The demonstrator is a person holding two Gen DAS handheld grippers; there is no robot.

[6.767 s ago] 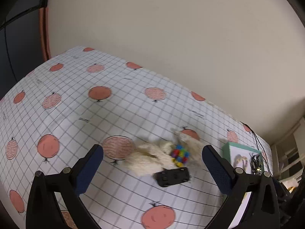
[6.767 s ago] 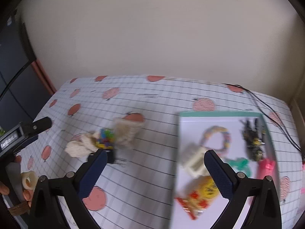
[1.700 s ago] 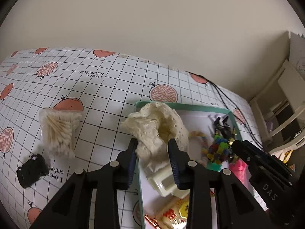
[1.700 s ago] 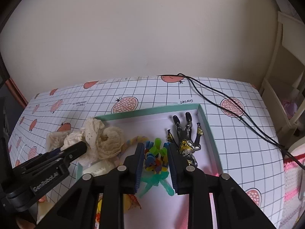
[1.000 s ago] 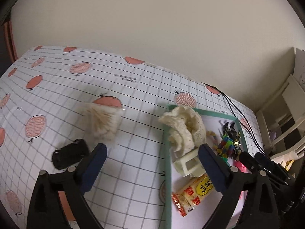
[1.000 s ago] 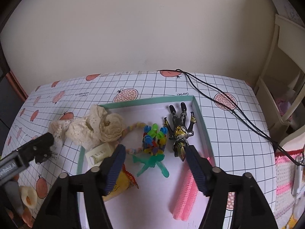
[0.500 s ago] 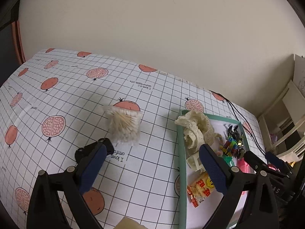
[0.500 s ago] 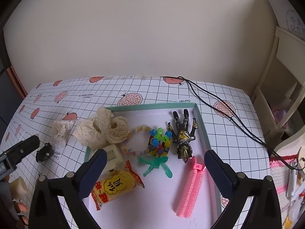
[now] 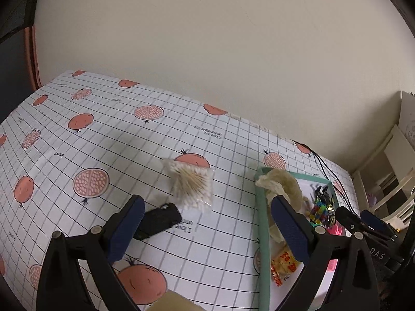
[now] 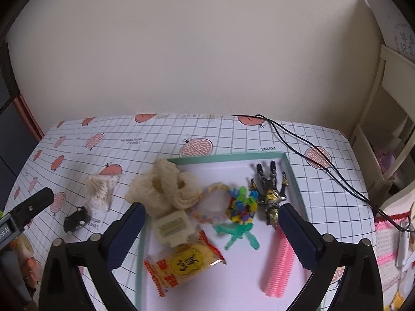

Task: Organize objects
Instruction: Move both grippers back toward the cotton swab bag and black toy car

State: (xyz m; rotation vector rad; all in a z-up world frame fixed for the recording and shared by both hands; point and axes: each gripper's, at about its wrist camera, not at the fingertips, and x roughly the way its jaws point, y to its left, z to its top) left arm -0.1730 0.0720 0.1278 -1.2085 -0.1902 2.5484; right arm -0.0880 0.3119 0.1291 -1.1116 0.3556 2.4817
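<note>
A green-rimmed white tray (image 10: 228, 156) holds a cream lace cloth (image 10: 166, 189), a colourful bead toy (image 10: 242, 204), a dark action figure (image 10: 271, 191), a pink comb (image 10: 278, 264), a yellow snack packet (image 10: 184, 264) and a cream plastic block (image 10: 173, 227). A bag of cotton swabs (image 9: 192, 185) and a small black toy car (image 9: 158, 220) lie on the tablecloth left of the tray (image 9: 260, 223). My left gripper (image 9: 207, 229) is open above the cloth near the car. My right gripper (image 10: 211, 233) is open above the tray, holding nothing.
The table wears a grid tablecloth (image 9: 103, 134) with pomegranate prints and meets a beige wall. A black cable (image 10: 306, 150) trails off right of the tray. White shelving (image 10: 389, 134) stands at the right. A hand (image 10: 18, 246) shows at the left edge.
Both grippers let go of their loads, the lace cloth and the bead toy, in the tray, opened and pulled back. The left one has swung left toward the swab bag and car.
</note>
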